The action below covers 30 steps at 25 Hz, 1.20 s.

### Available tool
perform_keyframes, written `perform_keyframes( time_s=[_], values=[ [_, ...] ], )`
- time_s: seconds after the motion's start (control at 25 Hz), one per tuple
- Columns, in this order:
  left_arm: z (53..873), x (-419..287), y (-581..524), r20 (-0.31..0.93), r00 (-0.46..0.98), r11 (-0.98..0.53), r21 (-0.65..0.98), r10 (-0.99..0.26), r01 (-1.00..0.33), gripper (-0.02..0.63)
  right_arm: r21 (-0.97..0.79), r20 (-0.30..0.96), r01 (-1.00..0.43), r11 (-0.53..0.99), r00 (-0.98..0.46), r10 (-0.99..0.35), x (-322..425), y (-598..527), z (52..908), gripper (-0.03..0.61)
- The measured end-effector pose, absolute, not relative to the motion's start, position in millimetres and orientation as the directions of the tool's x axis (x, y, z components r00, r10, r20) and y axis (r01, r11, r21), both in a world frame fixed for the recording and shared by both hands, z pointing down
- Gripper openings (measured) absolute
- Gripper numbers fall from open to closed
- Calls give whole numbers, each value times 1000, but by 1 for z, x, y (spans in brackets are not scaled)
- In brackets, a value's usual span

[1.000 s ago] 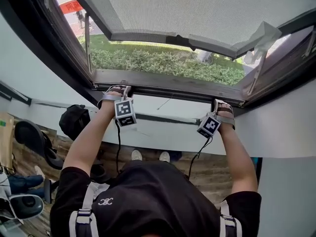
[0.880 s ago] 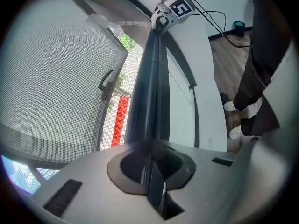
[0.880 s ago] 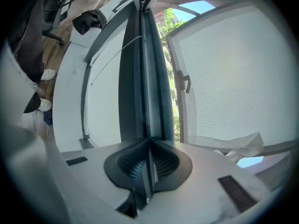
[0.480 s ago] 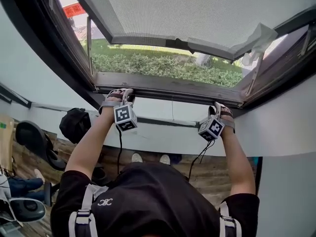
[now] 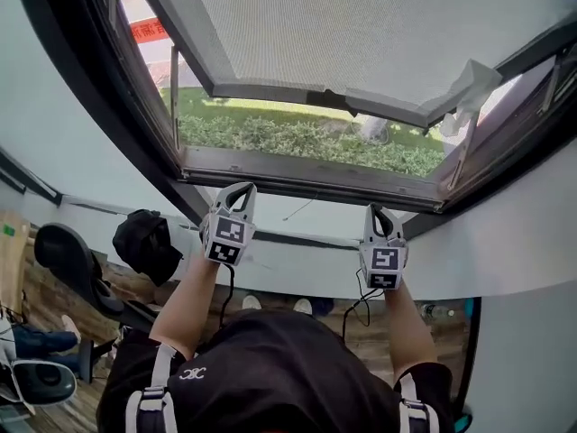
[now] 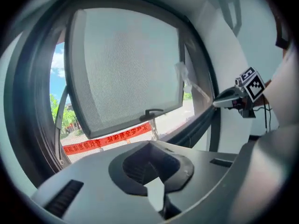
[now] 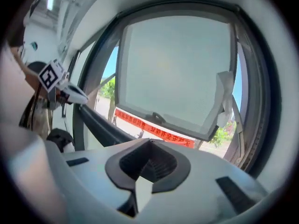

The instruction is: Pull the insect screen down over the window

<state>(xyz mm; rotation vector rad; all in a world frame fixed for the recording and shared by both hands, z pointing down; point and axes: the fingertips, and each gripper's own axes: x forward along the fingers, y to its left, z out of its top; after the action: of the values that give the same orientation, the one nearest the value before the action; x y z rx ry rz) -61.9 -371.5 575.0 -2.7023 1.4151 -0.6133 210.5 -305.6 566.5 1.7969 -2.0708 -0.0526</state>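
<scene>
The insect screen [image 5: 361, 34] is a grey mesh panel in a dark frame, high in the window opening, with a small dark handle [image 5: 329, 97] on its bottom bar. Under it runs the lower window frame [image 5: 306, 174]. My left gripper [image 5: 236, 192] and right gripper [image 5: 379, 213] are held below that frame, apart from it, tips pointing up. Both are shut with nothing between the jaws. The left gripper view shows the screen [image 6: 126, 64] and its handle [image 6: 152, 112] well beyond my shut left gripper [image 6: 150, 164]. The right gripper view shows the same screen [image 7: 177, 69] beyond my right gripper [image 7: 148, 162].
A white crumpled sheet [image 5: 469, 84] hangs at the screen's right corner. Outside are a hedge [image 5: 306, 138] and a red banner [image 5: 149, 32]. A black bag [image 5: 144, 242] and a dark chair [image 5: 68, 260] stand on the floor at the left, below the white wall.
Both grippers were up against the lower window frame a second ago. They have come off it and drawn back toward me, and now point upward.
</scene>
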Motion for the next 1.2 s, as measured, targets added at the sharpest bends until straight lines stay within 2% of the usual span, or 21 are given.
perform_keyframes(
  time_s=[0.2, 0.36, 0.48, 0.72, 0.92, 1.2],
  values=[
    [518, -51, -348, 175, 515, -532, -63, -839, -844, 14, 39, 136, -988, 147, -141, -981, 181, -295, 515, 5],
    [484, -42, -328, 101, 502, -509, -55, -859, -859, 14, -62, 51, -992, 107, -110, -993, 172, -287, 482, 5],
    [474, -36, -314, 78, 508, -512, -53, -858, -857, 14, -53, 23, -993, 102, -103, -994, 161, -281, 470, 5],
    [477, -28, -303, 91, 511, -519, -118, -855, -847, 14, -39, 60, -991, 130, -132, -989, 143, -282, 479, 5],
    [479, -27, -305, 98, 516, -523, -72, -851, -849, 14, -10, 41, -992, 127, -128, -991, 142, -283, 472, 5],
    [476, -28, -308, 99, 497, -506, -120, -862, -854, 14, -12, 38, -992, 127, -127, -991, 143, -288, 471, 5]
  ],
)
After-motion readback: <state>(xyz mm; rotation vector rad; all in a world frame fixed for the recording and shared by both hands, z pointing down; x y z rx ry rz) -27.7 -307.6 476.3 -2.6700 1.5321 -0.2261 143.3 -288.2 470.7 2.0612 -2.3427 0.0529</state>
